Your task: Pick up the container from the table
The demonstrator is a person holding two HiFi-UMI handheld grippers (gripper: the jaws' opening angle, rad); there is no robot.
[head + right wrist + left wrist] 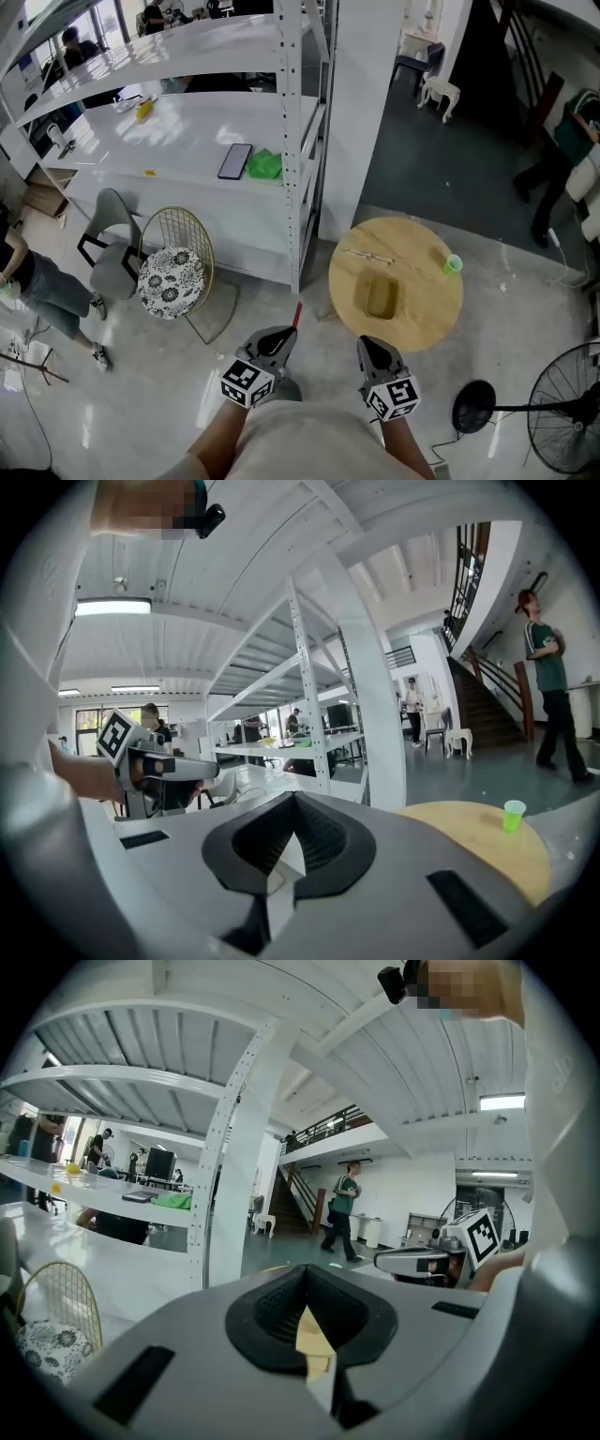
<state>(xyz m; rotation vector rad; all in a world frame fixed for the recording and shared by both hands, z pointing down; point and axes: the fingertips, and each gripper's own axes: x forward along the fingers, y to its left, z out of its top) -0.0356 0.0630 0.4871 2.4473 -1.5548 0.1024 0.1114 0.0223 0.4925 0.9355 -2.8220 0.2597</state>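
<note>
Head view: left gripper (278, 336) and right gripper (368, 343) point forward side by side, jaws clenched empty.

The head camera is looking steeply down on the left gripper (281, 337) and right gripper (370, 345), whose cameras are facing the white shelf (187, 127).

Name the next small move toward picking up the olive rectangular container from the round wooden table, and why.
Probably carry the right gripper forward over the round wooden table, opening its jaws on the way. It and the left gripper are both shut, empty and short of the olive rectangular container, which lies untouched near the table's middle.
</note>
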